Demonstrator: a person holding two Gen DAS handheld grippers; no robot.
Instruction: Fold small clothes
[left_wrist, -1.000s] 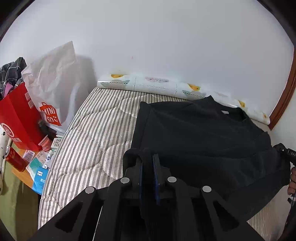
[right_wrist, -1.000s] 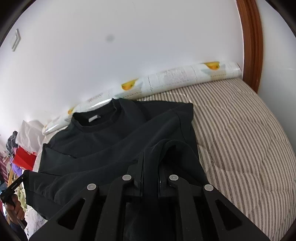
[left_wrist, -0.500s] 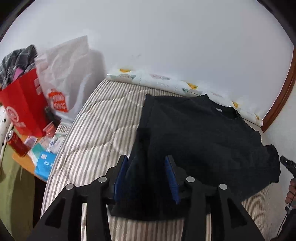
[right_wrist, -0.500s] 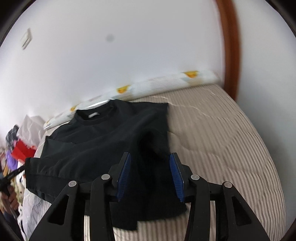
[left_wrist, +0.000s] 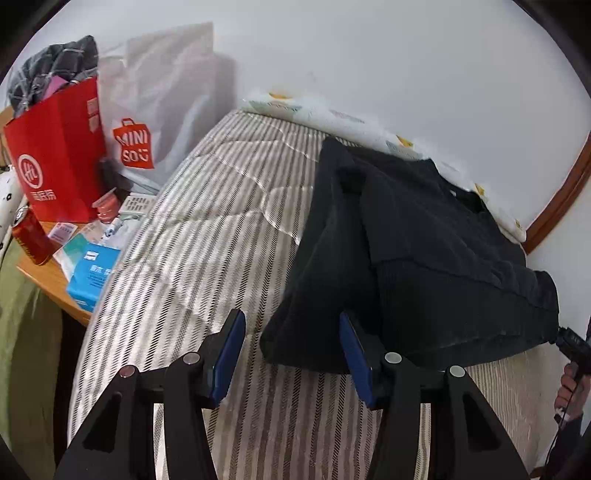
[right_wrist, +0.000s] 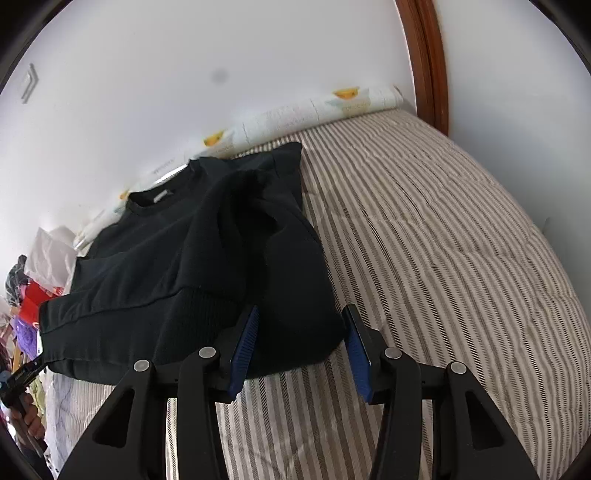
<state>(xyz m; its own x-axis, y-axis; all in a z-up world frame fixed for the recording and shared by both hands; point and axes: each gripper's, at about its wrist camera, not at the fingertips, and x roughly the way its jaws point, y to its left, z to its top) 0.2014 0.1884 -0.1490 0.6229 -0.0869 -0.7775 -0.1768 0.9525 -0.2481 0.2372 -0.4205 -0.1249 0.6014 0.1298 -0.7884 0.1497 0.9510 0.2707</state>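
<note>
The black top (left_wrist: 424, 258) lies on the striped bed (left_wrist: 221, 229), collar toward the far wall, hem near; both sleeves are laid inward over the body, so the side folds look done, though the fabric sits lumpy and uneven. The left gripper (left_wrist: 291, 350) hangs released at the near left corner, jaws wide, nothing between them; the right gripper (right_wrist: 301, 345) is likewise spread and empty over the near right corner. What is left, I judge, is bringing the hem up toward the collar and smoothing; bags and clutter crowd the bedside table (left_wrist: 55, 280) at far left.
</note>
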